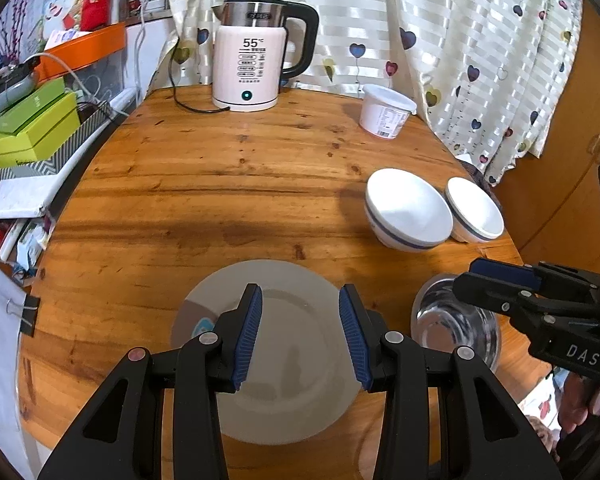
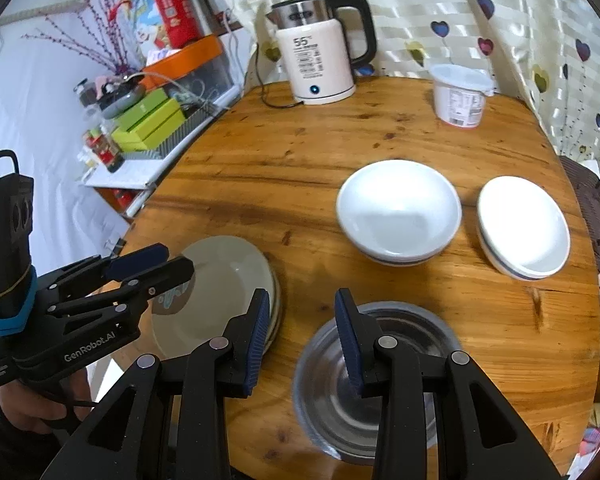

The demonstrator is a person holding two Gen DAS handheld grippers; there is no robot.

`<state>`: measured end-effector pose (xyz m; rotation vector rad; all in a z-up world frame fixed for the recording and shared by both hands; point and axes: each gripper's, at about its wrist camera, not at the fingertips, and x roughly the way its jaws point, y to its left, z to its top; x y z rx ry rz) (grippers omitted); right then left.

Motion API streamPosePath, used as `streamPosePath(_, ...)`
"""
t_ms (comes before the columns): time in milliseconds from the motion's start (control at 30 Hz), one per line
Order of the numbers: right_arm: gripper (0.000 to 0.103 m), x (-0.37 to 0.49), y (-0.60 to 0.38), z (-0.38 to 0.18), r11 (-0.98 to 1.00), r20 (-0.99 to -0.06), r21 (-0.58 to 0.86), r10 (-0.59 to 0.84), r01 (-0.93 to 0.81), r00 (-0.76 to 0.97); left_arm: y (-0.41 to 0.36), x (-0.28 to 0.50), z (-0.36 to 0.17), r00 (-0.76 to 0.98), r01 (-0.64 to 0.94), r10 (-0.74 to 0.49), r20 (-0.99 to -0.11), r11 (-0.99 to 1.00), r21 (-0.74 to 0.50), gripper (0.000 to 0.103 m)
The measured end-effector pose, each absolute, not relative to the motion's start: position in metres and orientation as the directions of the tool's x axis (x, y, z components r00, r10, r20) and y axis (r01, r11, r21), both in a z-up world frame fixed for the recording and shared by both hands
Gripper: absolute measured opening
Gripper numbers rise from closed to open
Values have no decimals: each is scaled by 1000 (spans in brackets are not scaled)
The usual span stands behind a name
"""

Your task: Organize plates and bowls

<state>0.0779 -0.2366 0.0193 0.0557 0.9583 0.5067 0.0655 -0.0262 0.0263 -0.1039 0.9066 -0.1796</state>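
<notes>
A stack of grey plates (image 1: 296,364) (image 2: 224,280) lies at the near edge of the round wooden table (image 1: 220,184). My left gripper (image 1: 300,336) is open and empty just above the plates. A steel bowl (image 1: 456,328) (image 2: 376,380) sits right of the plates. My right gripper (image 2: 302,340) is open and empty, its right finger over the steel bowl's left rim. A large white bowl with a blue band (image 1: 408,210) (image 2: 398,210) and a smaller one (image 1: 474,210) (image 2: 524,228) stand side by side further back on the right.
A white electric kettle (image 1: 252,60) (image 2: 320,56) with its cord and a white plastic tub (image 1: 386,110) (image 2: 460,94) stand at the back. A cluttered shelf with green boxes (image 1: 32,128) (image 2: 148,120) is at the left. A curtain (image 1: 440,40) hangs behind.
</notes>
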Motion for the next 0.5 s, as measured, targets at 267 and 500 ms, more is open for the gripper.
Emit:
streamPosePath(267,33,90,-263,21,902,-761,277,417,-331,497,-39,77,29,591,140,-225,-774,974,-176,41)
streamPosePath(500,33,99,-285,20,919,-759,283,389,-274,523,-50,90,29,579,163,-259,-773,966,-202,41)
